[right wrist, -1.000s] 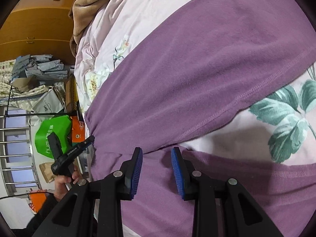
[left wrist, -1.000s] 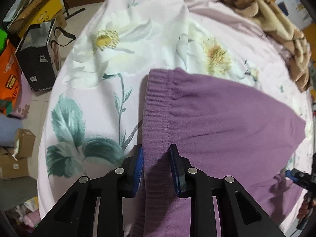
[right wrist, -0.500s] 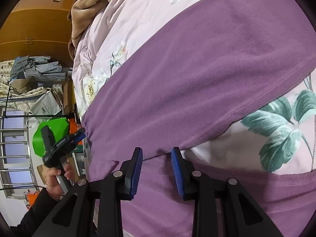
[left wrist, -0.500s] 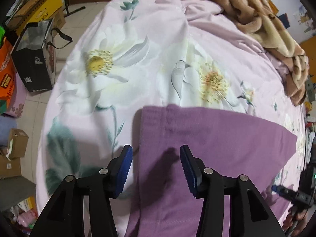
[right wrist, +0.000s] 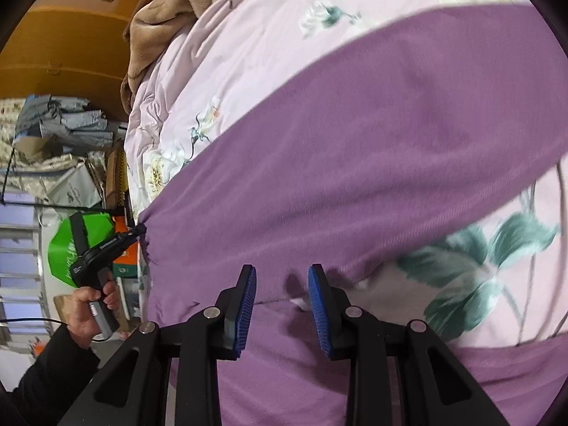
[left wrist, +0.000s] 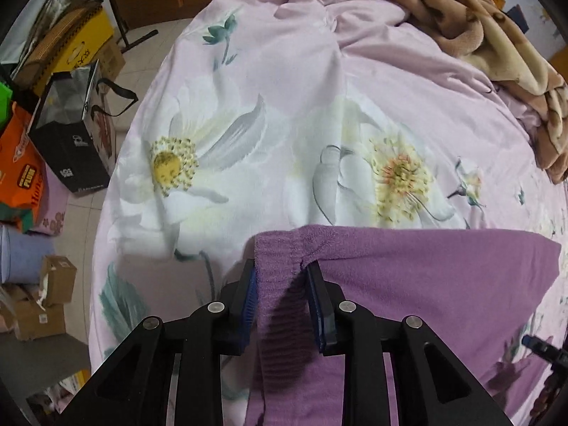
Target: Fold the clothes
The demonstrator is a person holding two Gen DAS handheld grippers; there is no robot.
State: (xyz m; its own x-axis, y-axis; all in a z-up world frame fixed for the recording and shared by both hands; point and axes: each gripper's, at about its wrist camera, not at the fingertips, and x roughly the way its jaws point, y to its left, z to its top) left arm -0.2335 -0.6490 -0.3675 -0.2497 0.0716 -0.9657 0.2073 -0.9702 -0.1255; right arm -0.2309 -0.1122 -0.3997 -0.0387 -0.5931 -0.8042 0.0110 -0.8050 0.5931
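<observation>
Half a second ago your left gripper (left wrist: 280,284) stood spread above the flat cloth; now its pads have closed on the ribbed waistband corner of the purple trousers (left wrist: 408,284), which bunches up between them. From that pinched corner the trousers run rightward across the bed (left wrist: 269,113) as one long band, the far end tapering toward the bed's right edge, so the long axis lies crosswise to your left gripper and points toward your other hand. In the right wrist view the same band (right wrist: 355,142) sweeps diagonally from your left gripper (right wrist: 138,232), seen gripping the cloth at the bed's left edge, up to the right. Your right gripper (right wrist: 282,284) hovers with its pads apart over a hem line and a second purple layer below it, holding nothing. Judging from this, the left hand owns the waistband end and the right is nearer the lower layer. A brown blanket (left wrist: 497,35) lies heaped at the bed's far corner, well apart from the trousers.
</observation>
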